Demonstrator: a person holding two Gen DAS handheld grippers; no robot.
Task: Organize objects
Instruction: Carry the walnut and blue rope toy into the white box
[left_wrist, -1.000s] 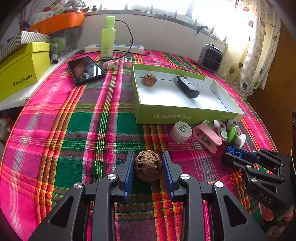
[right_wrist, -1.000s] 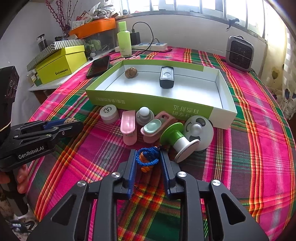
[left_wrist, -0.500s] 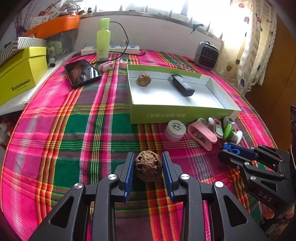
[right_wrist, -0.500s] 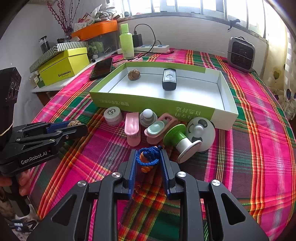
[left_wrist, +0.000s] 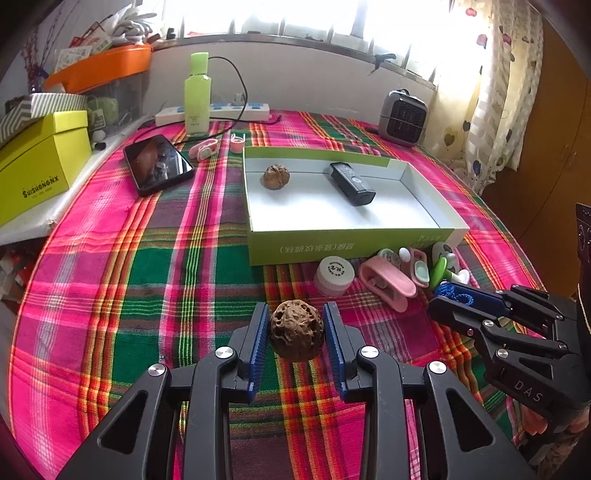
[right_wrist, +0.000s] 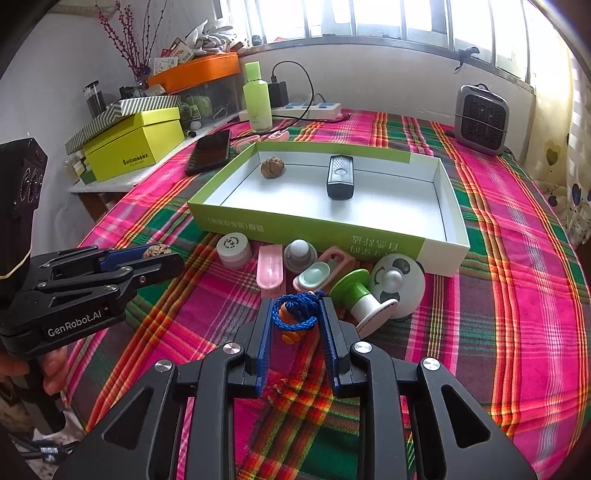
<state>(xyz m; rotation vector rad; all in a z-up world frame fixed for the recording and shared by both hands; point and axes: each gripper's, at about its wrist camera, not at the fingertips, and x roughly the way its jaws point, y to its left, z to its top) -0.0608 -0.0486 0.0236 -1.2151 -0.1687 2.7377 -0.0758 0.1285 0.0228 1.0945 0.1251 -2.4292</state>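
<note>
My left gripper (left_wrist: 296, 314) is shut on a brown walnut (left_wrist: 296, 334), held above the plaid cloth in front of the green tray (left_wrist: 351, 245). My right gripper (right_wrist: 297, 308) is shut on a blue cord with an orange charm (right_wrist: 295, 319). Each gripper shows in the other's view: the right gripper (left_wrist: 461, 299) at the right edge, the left gripper (right_wrist: 147, 258) at the left. Inside the white-floored tray (right_wrist: 439, 206) lie a second walnut (right_wrist: 272, 168) and a black remote (right_wrist: 340, 177).
Before the tray's front wall lie a white jar (right_wrist: 234, 251), a pink case (right_wrist: 270, 271), a green-and-white roller (right_wrist: 364, 299) and a round panda fan (right_wrist: 400, 286). A phone (left_wrist: 157, 164), green bottle (left_wrist: 197, 99), power strip (left_wrist: 221, 112), small heater (right_wrist: 482, 123) and yellow box (left_wrist: 35, 166) stand farther back.
Both views have drawn back and risen slightly from the tray. Each gripper keeps its grip, the left on the walnut and the right on the cord.
</note>
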